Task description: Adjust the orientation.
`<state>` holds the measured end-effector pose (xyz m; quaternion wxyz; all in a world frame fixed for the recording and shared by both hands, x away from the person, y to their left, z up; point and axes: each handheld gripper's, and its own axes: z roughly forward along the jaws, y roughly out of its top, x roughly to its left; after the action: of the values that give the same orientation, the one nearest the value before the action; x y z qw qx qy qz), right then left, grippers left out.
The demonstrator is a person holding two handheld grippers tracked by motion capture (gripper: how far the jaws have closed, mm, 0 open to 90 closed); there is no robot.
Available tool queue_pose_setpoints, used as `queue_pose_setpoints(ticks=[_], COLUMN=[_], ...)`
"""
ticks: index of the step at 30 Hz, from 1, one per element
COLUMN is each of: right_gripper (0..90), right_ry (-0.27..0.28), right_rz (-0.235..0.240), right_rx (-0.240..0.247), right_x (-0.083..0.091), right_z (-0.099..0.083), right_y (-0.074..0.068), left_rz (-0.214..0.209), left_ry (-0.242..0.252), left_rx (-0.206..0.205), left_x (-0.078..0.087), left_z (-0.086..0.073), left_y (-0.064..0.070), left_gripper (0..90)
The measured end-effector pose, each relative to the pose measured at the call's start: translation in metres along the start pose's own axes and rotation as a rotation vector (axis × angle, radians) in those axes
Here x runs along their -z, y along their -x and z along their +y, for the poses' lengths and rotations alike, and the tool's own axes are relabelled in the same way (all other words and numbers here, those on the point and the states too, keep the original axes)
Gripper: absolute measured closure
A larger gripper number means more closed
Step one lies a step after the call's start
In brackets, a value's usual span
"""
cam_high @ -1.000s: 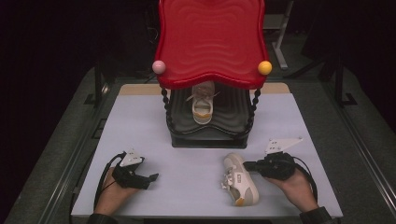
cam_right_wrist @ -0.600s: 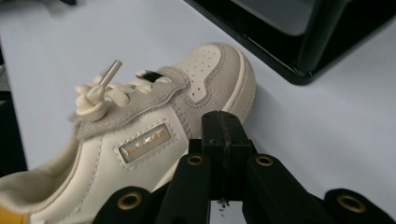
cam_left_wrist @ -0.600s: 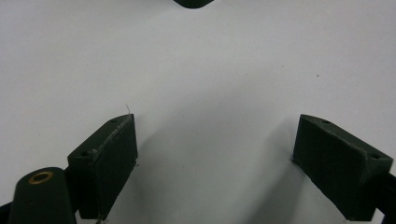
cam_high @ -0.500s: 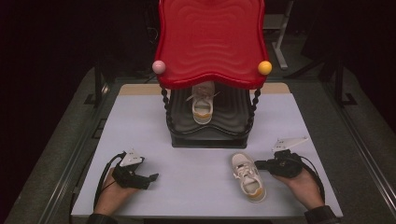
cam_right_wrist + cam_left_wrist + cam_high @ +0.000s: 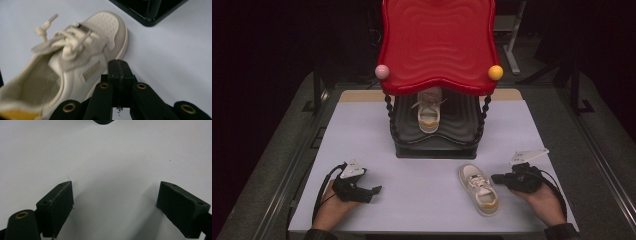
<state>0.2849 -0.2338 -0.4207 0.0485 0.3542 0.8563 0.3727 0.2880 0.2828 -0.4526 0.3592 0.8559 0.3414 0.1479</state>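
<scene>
A pale shoe (image 5: 479,189) lies on the near right of the bench (image 5: 362,130), seemingly just clear of the right hand-held gripper (image 5: 496,177), whose jaws are pressed together, empty. The left hand-held gripper (image 5: 374,190) rests near left, jaws spread wide.

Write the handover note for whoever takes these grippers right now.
Left gripper: open, empty, low over the table at front left.
Right gripper: shut, empty, tips beside the loose shoe at front right.
Done: one shoe sits on the lower shelf of the red-topped rack.
Left, probably: grasp the loose shoe and set it next to its mate on the shelf.
</scene>
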Motion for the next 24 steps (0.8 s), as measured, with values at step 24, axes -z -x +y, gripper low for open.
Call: queue_pose_setpoints(ticks=[24], right_gripper=[89.4], right_ry=[-0.073], right_rz=[0.074], right_rx=[0.035], right_x=[0.007], right_z=[-0.036], right_y=[-0.033], left_rz=[0.0], left_ry=[-0.004], left_rx=[-0.002], left_x=[0.0], left_z=[0.0], left_y=[0.0], left_gripper=[12.8])
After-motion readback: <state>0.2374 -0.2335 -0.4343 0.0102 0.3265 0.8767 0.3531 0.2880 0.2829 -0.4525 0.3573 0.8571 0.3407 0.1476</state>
